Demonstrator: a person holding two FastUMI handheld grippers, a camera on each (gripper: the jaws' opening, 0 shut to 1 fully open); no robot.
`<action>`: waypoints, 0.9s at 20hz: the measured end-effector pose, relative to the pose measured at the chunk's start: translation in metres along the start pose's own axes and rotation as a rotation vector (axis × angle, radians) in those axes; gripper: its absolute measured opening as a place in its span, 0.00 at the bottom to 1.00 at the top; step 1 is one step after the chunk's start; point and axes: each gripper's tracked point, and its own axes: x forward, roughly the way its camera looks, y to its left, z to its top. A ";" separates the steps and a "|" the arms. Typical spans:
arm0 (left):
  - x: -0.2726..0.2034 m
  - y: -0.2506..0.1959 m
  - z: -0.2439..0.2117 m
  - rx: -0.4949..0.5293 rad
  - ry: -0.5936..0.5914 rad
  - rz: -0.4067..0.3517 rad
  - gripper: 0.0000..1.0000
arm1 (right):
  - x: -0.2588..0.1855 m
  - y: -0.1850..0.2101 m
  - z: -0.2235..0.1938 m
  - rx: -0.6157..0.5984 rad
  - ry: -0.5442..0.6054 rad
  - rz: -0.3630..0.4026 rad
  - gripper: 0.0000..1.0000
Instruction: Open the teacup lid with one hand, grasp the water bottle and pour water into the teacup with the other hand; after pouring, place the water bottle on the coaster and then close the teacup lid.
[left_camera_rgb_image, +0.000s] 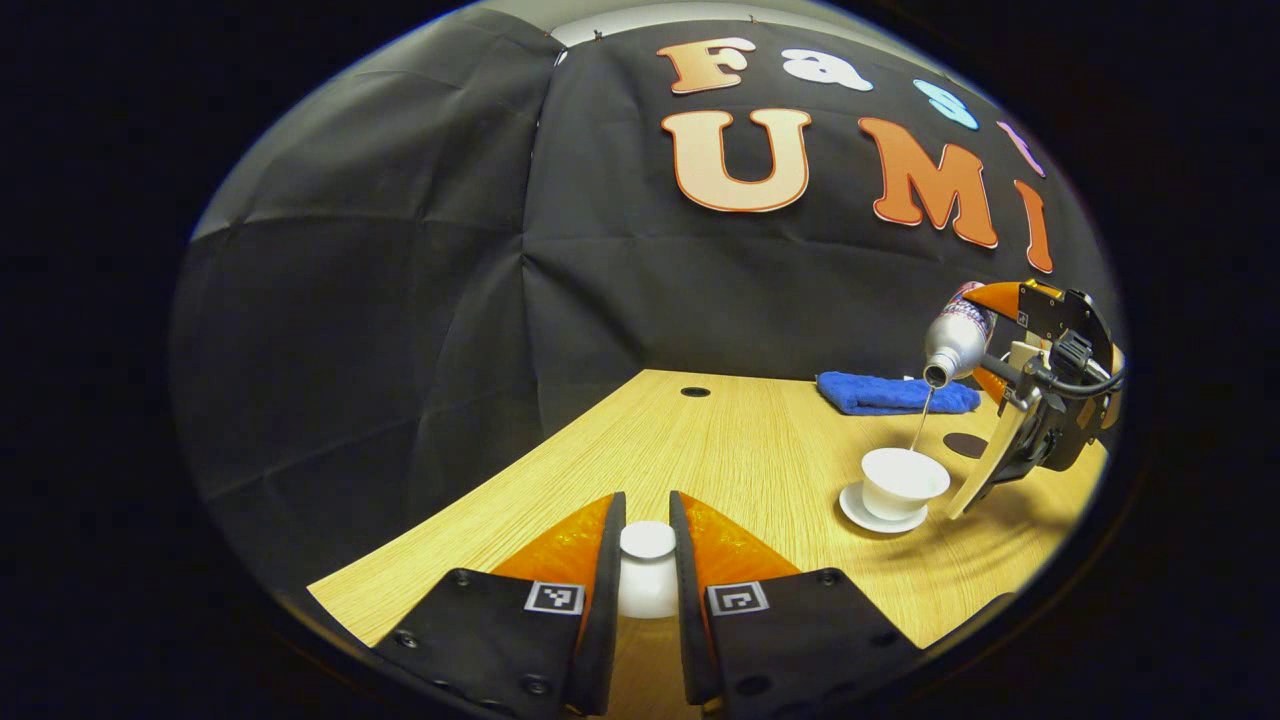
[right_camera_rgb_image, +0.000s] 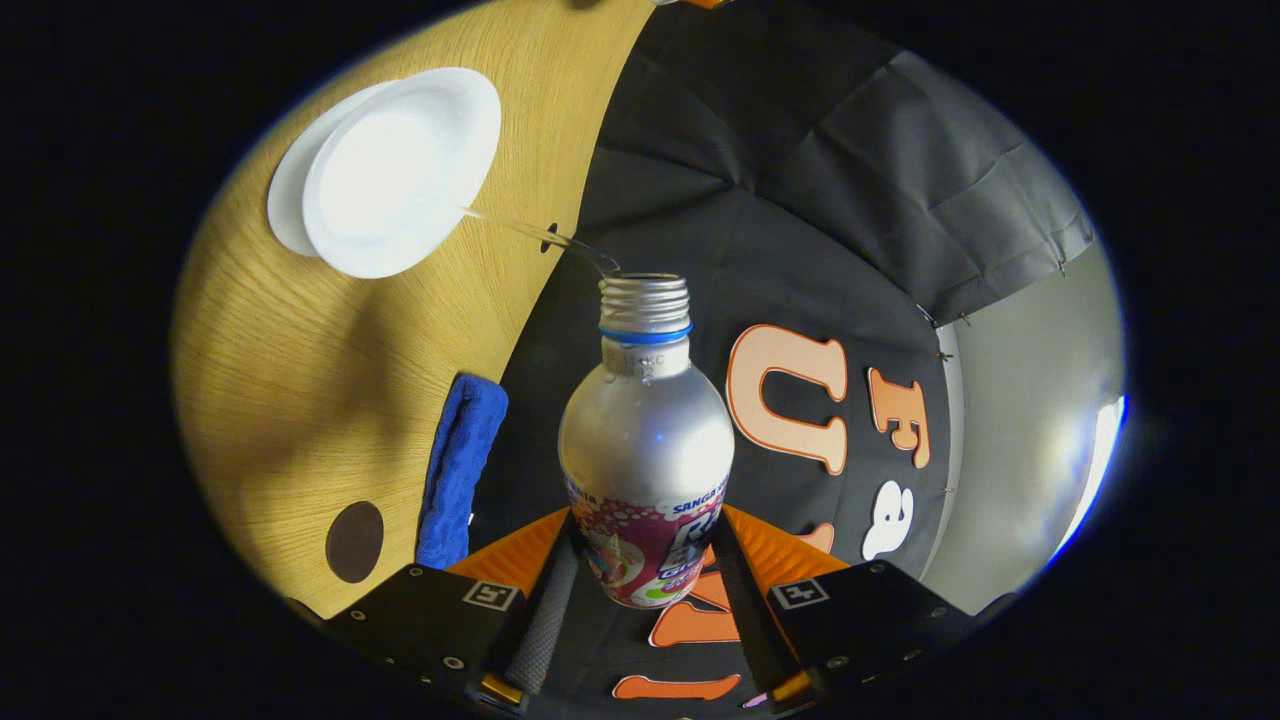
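- Wooden table (left_camera_rgb_image: 700, 450) carries one white teacup (left_camera_rgb_image: 904, 480) on one white saucer (left_camera_rgb_image: 880, 518), with its lid off.
- One lid (left_camera_rgb_image: 647, 570), white with a round knob, sits between the fingers of the left gripper (left_camera_rgb_image: 647, 560); both fingers press on its sides, and it is held low over the near part of the table, well apart from the cup.
- One silver water bottle (right_camera_rgb_image: 645, 450) with a printed band is clamped at its lower body by the right gripper (right_camera_rgb_image: 645, 590), a finger on each side.
- Seen from the left gripper view, the bottle (left_camera_rgb_image: 955, 345) is tilted mouth-down above the cup, and one thin stream of water (left_camera_rgb_image: 921, 418) runs from its mouth into the cup.
- From the right gripper view, the stream (right_camera_rgb_image: 540, 237) arcs from the open threaded neck to the rim of the cup (right_camera_rgb_image: 400, 170).
- One folded blue cloth (left_camera_rgb_image: 895, 393) lies at the back of the table, behind the cup.
- One dark round coaster (right_camera_rgb_image: 354, 541) lies flat on the table just beside the cloth (right_camera_rgb_image: 455, 470); in the left gripper view the right gripper (left_camera_rgb_image: 1040, 400) partly covers it.
- One small dark hole (left_camera_rgb_image: 695, 392) shows in the tabletop near the back edge.
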 end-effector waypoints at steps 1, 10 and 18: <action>0.001 0.000 -0.001 0.001 0.001 0.000 0.31 | 0.000 -0.002 0.000 -0.004 -0.004 -0.003 0.76; 0.000 -0.005 0.002 0.003 -0.004 -0.009 0.31 | 0.009 -0.031 -0.001 -0.052 -0.026 -0.108 0.76; -0.002 -0.007 0.003 0.005 -0.003 -0.011 0.31 | 0.011 -0.040 -0.001 -0.104 -0.052 -0.141 0.76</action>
